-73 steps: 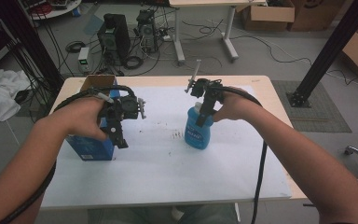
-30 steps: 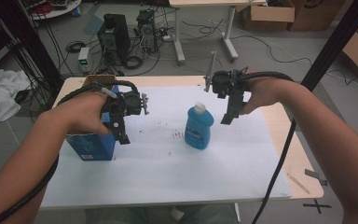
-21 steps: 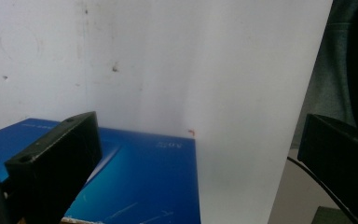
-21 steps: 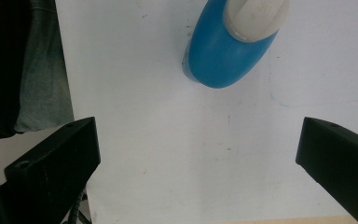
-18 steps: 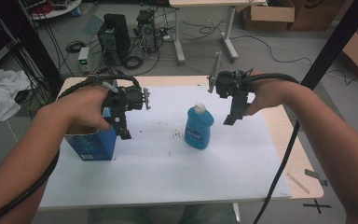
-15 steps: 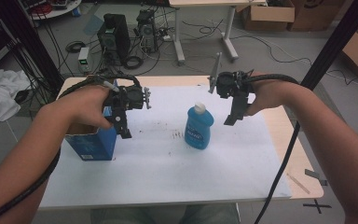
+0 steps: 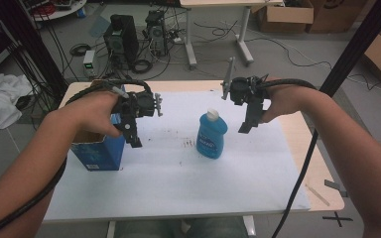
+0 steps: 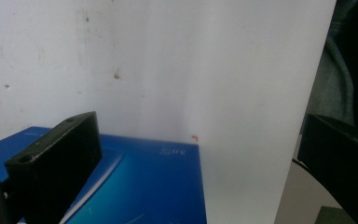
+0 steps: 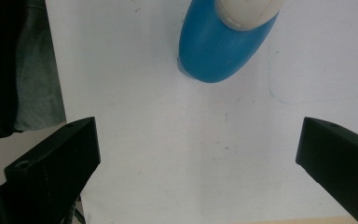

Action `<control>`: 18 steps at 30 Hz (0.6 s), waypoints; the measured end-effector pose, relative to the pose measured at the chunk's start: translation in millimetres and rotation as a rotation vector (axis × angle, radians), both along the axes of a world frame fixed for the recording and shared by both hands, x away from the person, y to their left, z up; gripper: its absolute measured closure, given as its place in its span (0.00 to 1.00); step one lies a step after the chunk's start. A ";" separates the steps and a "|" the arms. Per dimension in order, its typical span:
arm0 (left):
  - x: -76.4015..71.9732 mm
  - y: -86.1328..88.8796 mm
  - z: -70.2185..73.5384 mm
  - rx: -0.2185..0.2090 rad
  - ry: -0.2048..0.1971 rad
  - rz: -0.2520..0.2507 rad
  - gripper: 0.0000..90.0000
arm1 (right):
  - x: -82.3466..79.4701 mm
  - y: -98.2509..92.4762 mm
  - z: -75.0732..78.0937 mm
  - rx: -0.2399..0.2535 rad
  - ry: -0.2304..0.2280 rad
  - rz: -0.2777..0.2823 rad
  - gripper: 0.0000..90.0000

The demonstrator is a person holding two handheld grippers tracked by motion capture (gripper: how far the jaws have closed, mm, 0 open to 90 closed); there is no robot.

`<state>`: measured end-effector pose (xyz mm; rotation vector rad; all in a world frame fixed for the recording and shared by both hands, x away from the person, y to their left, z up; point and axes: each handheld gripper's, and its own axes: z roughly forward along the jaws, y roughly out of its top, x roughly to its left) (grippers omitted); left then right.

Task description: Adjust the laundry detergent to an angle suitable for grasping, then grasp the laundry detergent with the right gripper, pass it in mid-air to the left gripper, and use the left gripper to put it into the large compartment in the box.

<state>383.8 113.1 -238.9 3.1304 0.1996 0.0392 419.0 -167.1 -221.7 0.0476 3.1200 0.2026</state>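
Rt claw [image 7: 245, 126] wide, backed off bottle [image 7: 211, 135] to center-right; left claw [image 7: 134, 140] wide over box [image 7: 99, 153]. I reckon bottle placed.

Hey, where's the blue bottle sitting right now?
In the high view the blue bottle stands upright mid-table on the white sheet, just left of the right gripper, with the blue box farther left.

The left claw [image 8: 200, 186] hangs with its two black jaws set wide apart, nothing between them. Below lies the blue box [image 8: 140, 186], its top face under the left jaw and the gap. Beyond it spreads the white sheet [image 8: 168, 70], speckled with small dark marks, covering the surface.
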 end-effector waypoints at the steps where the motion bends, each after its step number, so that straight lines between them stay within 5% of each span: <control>1: 0.0 -0.1 0.8 0.002 0.000 0.003 0.00 | 0.0 0.0 0.0 0.000 0.000 0.000 0.00; 18: -7.7 -1.2 6.1 -0.011 -0.013 0.004 0.00 | -7.3 4.0 -0.2 -0.038 -0.014 0.005 0.00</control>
